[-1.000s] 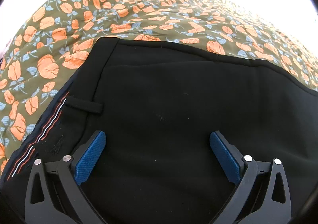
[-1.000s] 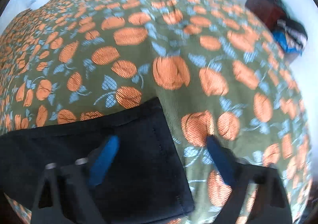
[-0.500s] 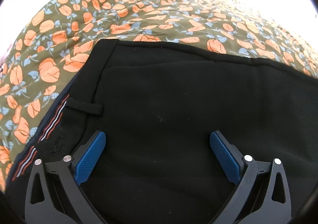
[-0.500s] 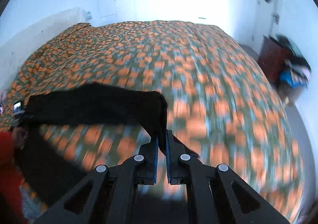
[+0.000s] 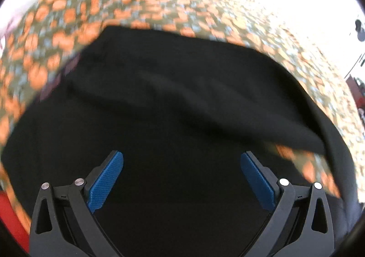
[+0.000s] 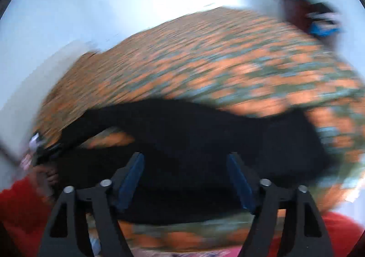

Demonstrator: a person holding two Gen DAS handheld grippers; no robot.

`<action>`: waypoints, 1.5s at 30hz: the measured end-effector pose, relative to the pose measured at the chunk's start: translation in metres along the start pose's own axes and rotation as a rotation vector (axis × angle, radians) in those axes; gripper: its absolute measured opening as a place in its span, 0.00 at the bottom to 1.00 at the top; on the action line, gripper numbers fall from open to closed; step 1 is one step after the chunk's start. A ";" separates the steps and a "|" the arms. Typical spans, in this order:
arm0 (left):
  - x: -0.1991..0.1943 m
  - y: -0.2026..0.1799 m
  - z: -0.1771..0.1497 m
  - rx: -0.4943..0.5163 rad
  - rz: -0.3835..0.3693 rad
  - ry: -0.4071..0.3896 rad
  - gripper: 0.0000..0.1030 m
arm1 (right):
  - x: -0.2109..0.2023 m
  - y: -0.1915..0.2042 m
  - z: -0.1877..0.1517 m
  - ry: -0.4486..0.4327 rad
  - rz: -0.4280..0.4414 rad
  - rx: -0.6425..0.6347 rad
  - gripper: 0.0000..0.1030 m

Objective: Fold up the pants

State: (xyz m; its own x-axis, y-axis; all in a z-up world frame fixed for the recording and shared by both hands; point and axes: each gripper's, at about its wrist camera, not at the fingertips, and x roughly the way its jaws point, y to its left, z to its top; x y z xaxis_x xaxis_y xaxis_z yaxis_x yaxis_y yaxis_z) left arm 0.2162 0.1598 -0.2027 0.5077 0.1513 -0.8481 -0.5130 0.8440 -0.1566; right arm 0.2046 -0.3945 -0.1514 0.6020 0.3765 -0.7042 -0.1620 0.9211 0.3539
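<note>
We find the pants (image 5: 182,102) directly ahead of both empty, spread claws, left claw (image 5: 182,179) and right claw (image 6: 184,179); through blur, their long axis apparently runs crosswise on the bed (image 5: 68,15).

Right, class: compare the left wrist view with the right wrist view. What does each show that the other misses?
Only the left wrist view: the pants close up, filling most of the frame. Only the right wrist view: the whole garment stretched across the bedspread, white walls, dark furniture, a red sleeve. Both: black pants on the orange-flowered bedspread, and open blue-padded tongs, left tongs, right tongs, gripping nothing.
</note>
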 end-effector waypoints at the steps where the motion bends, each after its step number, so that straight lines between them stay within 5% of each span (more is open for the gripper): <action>1: -0.004 -0.002 -0.010 -0.001 -0.006 0.007 0.99 | 0.020 0.024 -0.006 0.044 0.062 -0.056 0.74; 8: -0.021 -0.025 -0.036 0.150 -0.010 -0.007 0.99 | 0.092 0.075 -0.051 0.275 0.108 -0.251 0.74; 23: -0.016 0.001 -0.045 0.124 -0.014 0.004 0.99 | 0.090 0.072 -0.061 0.264 0.132 -0.199 0.79; 34: -0.018 -0.017 -0.054 0.222 0.019 -0.020 0.99 | 0.088 0.067 -0.062 0.258 0.167 -0.189 0.82; 45: -0.027 -0.015 -0.053 0.203 -0.016 -0.034 0.99 | 0.084 0.067 -0.064 0.254 0.153 -0.191 0.84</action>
State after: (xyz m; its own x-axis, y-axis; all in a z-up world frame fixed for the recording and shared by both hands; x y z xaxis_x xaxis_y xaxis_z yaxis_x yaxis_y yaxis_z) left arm 0.1738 0.1157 -0.2040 0.5396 0.1518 -0.8281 -0.3565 0.9323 -0.0615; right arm 0.1940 -0.2951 -0.2263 0.3498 0.5016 -0.7912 -0.3929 0.8452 0.3622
